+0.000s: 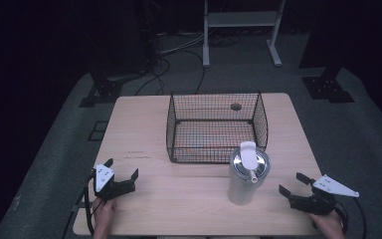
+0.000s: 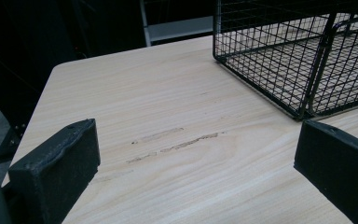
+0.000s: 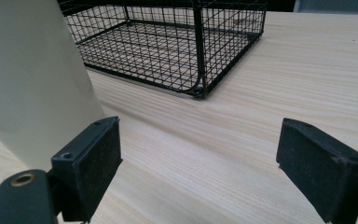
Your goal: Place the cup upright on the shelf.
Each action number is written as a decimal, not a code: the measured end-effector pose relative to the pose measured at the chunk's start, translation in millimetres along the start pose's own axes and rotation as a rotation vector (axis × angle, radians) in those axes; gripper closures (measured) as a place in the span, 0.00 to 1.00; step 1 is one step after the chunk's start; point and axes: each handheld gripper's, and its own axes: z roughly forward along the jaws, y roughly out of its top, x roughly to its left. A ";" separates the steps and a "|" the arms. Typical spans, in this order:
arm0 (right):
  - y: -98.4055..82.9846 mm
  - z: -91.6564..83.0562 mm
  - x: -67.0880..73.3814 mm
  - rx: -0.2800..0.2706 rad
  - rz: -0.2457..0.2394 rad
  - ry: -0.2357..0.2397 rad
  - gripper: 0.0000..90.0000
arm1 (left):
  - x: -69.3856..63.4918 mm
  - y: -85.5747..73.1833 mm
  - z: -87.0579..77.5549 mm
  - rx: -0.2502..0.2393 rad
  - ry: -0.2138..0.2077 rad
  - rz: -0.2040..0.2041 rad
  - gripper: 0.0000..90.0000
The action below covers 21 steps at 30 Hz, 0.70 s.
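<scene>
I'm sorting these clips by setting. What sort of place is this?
Probably a lab or recording studio rather than a home: a bare wooden table on grey carpet in a dark room, cables trailing across the floor, and equipment stand bases around it.

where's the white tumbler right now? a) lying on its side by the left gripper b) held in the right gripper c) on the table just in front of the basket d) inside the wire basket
c: the tumbler stands upright on the table just outside the near wall of the wire basket, with both grippers open and apart from it.
</scene>
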 end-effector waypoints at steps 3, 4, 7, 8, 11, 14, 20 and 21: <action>1.7 -1.5 1.1 0.001 -0.006 0.018 0.14 | -0.1 0.0 -0.1 0.001 0.000 0.000 0.00; 2.9 -2.1 2.3 0.002 -0.011 0.029 0.14 | -0.2 -0.1 -0.1 0.002 0.000 0.000 0.00; 7.7 -4.6 6.2 -0.001 -0.032 0.071 0.14 | -0.2 -0.1 -0.3 0.001 0.000 0.000 0.00; 9.8 -5.4 7.2 0.000 -0.035 0.082 0.14 | -0.1 -0.1 -0.4 0.002 0.000 0.001 0.00; 16.3 -7.9 10.2 0.001 -0.059 0.109 0.13 | -0.5 -0.3 -0.8 -0.001 -0.003 0.001 0.00; 22.7 -9.8 15.1 0.005 -0.082 0.124 0.13 | -1.1 -0.4 -1.7 0.001 -0.006 0.008 0.00; 32.8 -10.3 25.6 -0.003 -0.109 0.163 0.10 | -1.1 -0.5 -2.2 -0.001 -0.002 0.006 0.00; 34.0 -10.0 27.1 -0.008 -0.109 0.173 0.10 | -1.1 -0.5 -2.1 -0.001 -0.002 0.005 0.00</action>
